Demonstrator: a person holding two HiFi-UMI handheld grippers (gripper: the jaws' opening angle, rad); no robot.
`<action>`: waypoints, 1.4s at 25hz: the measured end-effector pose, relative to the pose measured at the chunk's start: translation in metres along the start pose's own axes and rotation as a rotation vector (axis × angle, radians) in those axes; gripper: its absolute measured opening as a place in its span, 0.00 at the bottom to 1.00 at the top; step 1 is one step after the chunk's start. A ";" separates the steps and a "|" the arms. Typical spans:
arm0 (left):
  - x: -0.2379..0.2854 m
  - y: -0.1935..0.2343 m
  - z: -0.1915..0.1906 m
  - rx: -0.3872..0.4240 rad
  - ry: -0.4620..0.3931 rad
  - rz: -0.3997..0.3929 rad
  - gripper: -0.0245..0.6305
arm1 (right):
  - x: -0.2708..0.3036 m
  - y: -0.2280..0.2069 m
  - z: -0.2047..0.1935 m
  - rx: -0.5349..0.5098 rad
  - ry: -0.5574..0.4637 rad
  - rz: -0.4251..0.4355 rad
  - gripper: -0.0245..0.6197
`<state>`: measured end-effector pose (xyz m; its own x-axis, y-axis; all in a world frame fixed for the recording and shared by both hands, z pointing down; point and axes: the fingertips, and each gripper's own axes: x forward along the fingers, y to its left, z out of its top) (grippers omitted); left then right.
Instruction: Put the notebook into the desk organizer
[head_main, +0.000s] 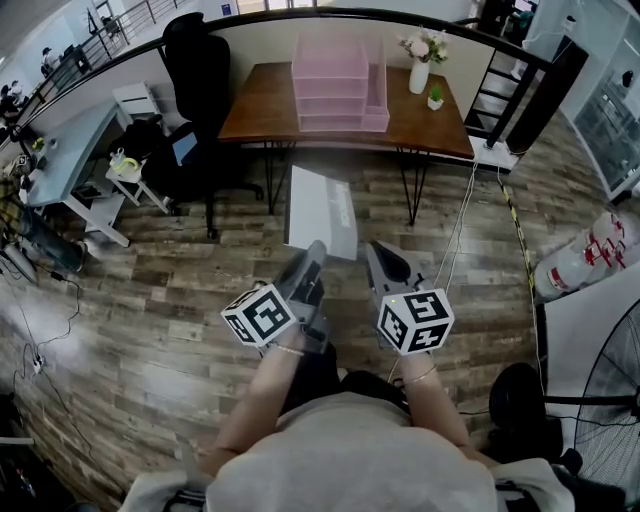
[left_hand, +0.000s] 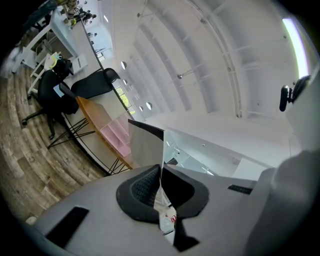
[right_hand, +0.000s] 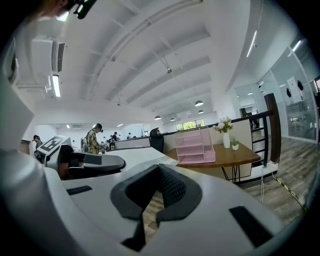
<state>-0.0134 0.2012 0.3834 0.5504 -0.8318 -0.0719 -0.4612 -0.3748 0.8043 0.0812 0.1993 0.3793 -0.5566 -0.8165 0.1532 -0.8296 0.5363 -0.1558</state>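
Observation:
A pale grey notebook (head_main: 322, 205) hangs in the air above the wood floor, short of the table. My left gripper (head_main: 315, 252) is shut on its near edge; in the left gripper view the thin notebook (left_hand: 146, 144) stands edge-on between the pads. My right gripper (head_main: 376, 252) is just to the right of the notebook, apart from it. Its jaws (right_hand: 159, 168) meet at the tips with nothing between them. The pink desk organizer (head_main: 340, 85) stands on the brown table (head_main: 260, 108) ahead, also visible as the organizer (right_hand: 195, 146) in the right gripper view.
A white vase of flowers (head_main: 420, 68) and a small potted plant (head_main: 436, 97) stand right of the organizer. A black office chair (head_main: 198, 70) is at the table's left end. Cables run along the floor at right, near a fan (head_main: 610, 400).

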 end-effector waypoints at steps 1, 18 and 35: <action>0.004 0.003 0.002 0.001 0.000 -0.003 0.07 | 0.004 -0.002 0.000 0.003 -0.002 0.000 0.05; 0.140 0.067 0.104 -0.057 0.018 -0.102 0.07 | 0.154 -0.064 0.045 -0.023 -0.018 -0.054 0.05; 0.221 0.124 0.152 -0.153 0.087 -0.139 0.07 | 0.254 -0.100 0.057 0.015 -0.006 -0.091 0.05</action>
<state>-0.0543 -0.0911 0.3773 0.6623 -0.7355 -0.1428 -0.2696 -0.4117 0.8705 0.0249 -0.0742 0.3777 -0.4785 -0.8630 0.1618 -0.8760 0.4564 -0.1561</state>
